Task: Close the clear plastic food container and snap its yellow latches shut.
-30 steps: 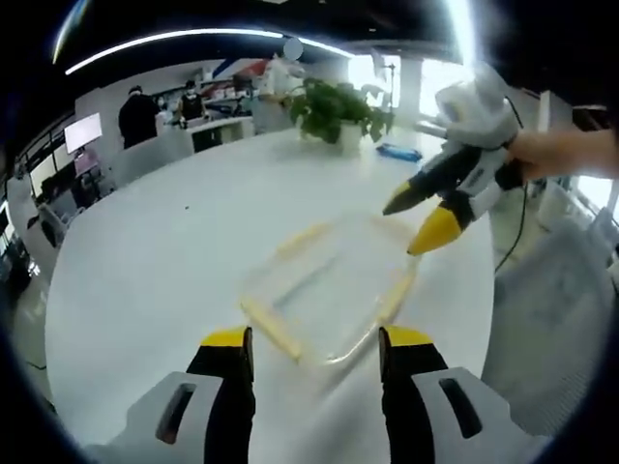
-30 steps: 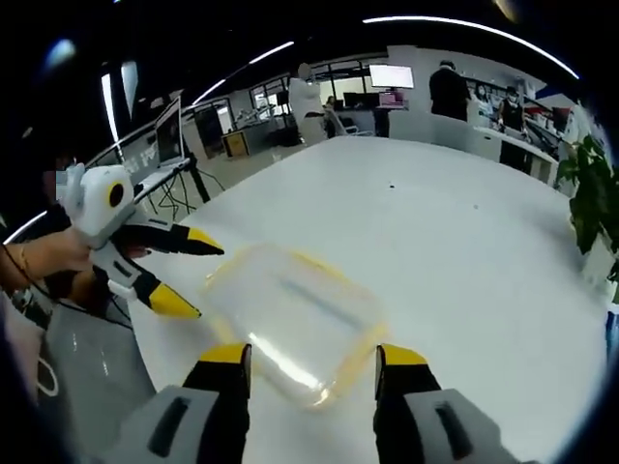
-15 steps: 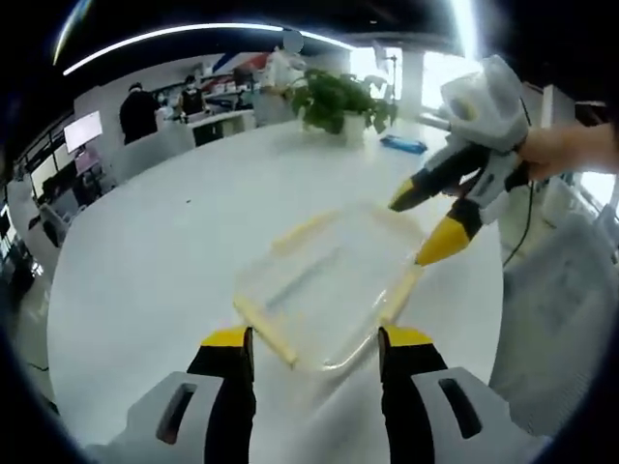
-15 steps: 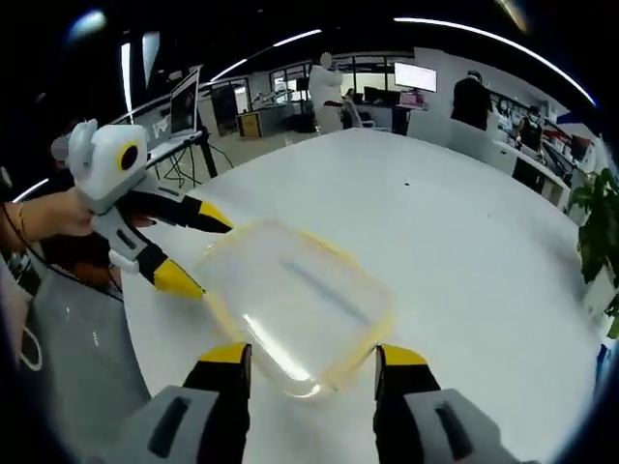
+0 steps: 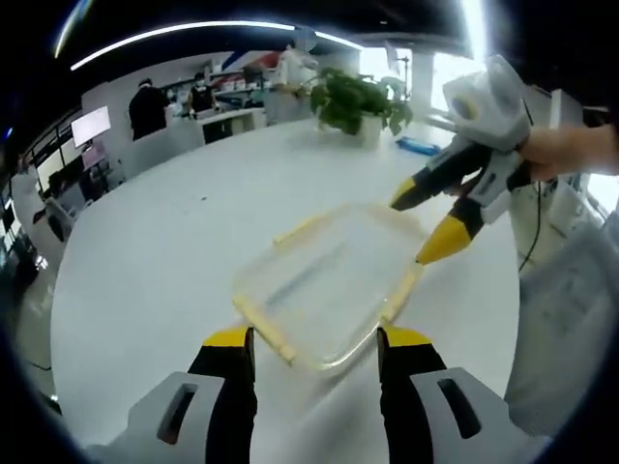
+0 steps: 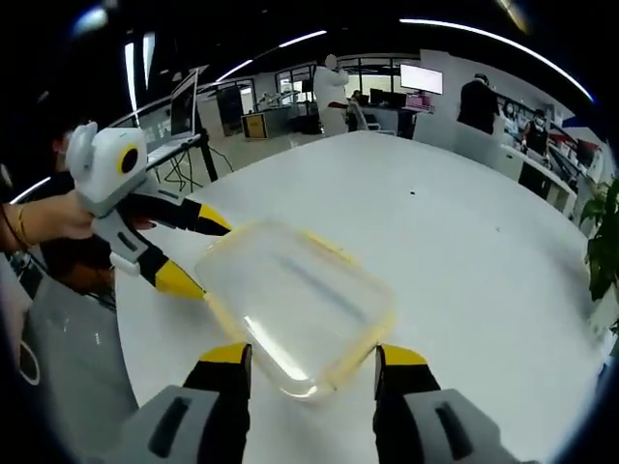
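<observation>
A clear plastic food container point(image 5: 324, 283) with its lid on lies flat on the white table point(image 5: 174, 242), yellow latches point(image 5: 263, 327) along its edges. My left gripper point(image 5: 314, 340) stands open just before its near edge. Over the container's far right corner my right gripper point(image 5: 414, 228) hangs open. In the right gripper view the same container point(image 6: 295, 302) lies ahead of the right gripper point(image 6: 311, 359), which is open with nothing between its fingers. The left gripper point(image 6: 195, 253) hovers open at the container's left edge there, a hand point(image 6: 44, 224) holding it.
A potted plant point(image 5: 356, 100) and a blue object point(image 5: 419, 147) stand at the table's far side. Desks, monitors and people fill the office beyond. A laptop point(image 6: 172, 130) on a stand sits off the table. The table edge point(image 6: 121, 338) runs close to the container.
Both views have shifted slightly as the hands crept closer; the container sits a little nearer the left gripper. Both grippers stay open.
</observation>
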Tool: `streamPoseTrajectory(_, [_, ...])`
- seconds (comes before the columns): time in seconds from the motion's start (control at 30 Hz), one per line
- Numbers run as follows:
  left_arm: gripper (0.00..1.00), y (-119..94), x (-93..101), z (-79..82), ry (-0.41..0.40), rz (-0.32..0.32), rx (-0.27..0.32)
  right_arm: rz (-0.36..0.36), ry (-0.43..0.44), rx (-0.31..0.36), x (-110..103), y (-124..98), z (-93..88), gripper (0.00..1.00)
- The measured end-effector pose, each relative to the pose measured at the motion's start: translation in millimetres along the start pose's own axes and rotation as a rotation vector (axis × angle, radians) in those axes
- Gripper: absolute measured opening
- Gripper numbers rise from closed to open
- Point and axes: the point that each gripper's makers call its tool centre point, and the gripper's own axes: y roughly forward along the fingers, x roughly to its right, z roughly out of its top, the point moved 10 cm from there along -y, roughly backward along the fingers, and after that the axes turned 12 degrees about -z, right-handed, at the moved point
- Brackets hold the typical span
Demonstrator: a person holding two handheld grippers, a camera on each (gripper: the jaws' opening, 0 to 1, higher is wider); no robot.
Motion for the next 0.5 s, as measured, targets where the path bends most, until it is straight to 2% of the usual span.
streamPoseTrajectory(0.2, [0.47, 4.1, -15.3, 3.3, -0.001, 0.002, 0.002, 0.003, -0.002, 0.005, 7.3, 10.2, 9.1, 0.49])
streamPoseTrajectory(0.5, [0.47, 9.0, -27.1, 6.4, -0.008, 0.016, 0.010, -0.002, 0.005, 0.015, 13.0, 20.4, 17.6, 0.50])
